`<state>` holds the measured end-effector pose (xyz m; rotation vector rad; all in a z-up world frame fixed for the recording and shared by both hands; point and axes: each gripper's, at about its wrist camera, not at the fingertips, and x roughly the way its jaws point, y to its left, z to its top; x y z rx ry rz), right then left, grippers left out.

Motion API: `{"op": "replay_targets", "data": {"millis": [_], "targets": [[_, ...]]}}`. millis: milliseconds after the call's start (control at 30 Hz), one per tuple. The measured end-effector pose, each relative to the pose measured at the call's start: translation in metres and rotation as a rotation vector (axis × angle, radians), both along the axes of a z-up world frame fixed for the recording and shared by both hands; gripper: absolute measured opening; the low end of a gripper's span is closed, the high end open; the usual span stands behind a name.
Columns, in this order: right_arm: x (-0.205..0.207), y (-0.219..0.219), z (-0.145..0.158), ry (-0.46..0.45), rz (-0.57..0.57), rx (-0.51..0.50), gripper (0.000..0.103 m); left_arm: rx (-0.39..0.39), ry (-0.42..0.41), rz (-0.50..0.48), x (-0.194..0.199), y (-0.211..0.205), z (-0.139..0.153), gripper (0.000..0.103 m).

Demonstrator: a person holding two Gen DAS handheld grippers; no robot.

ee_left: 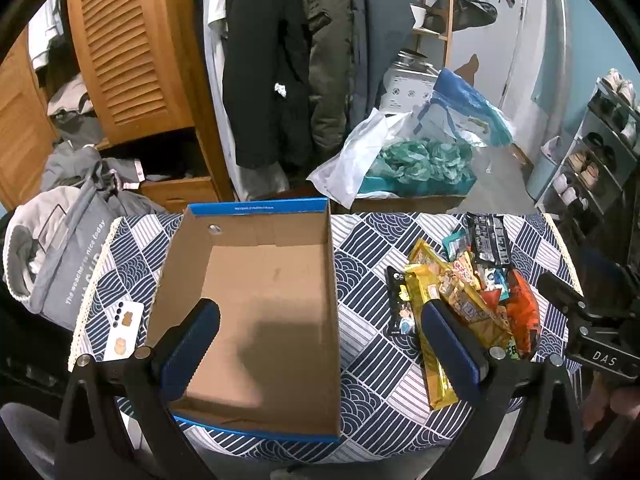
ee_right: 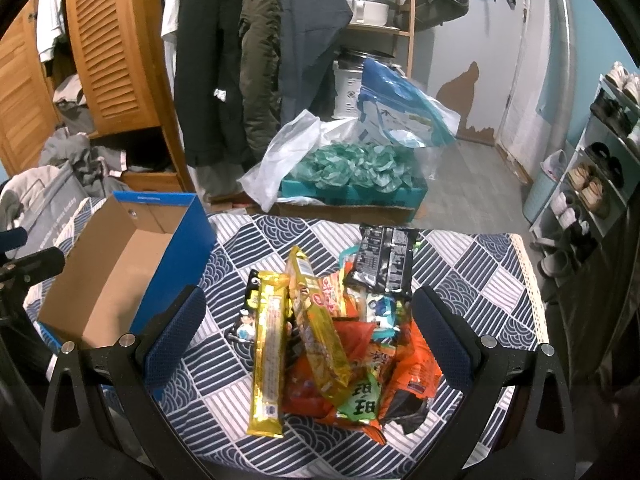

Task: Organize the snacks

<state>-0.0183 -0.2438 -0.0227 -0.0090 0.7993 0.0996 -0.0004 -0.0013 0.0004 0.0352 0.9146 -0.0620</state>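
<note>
Both claws wide open and empty, snack pile [ee_right: 340,340] between right claw [ee_right: 308,332] fingers, left claw [ee_left: 320,344] over cardboard box [ee_left: 256,312]

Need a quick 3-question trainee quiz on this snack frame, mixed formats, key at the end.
1. True or false: the cardboard box already holds snacks.
2. Multiple choice: the snack pile lies (A) inside the box, (B) on the patterned tablecloth beside the box, (C) on the floor.
3. Fill in: both the left gripper and the right gripper are ____, holding nothing.

Key: 1 false; 2 B; 3 open.
</note>
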Motion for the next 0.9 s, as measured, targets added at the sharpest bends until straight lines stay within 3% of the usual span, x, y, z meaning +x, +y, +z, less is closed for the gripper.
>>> {"op": "replay_targets", "data": {"millis": [900], "targets": [[-0.0001, -0.0016, -0.0002, 0.002, -0.001, 0.000, 0.101, 0.000, -0.001, 0.001, -0.0003, -0.0010, -0.0016, 0.102]]}}
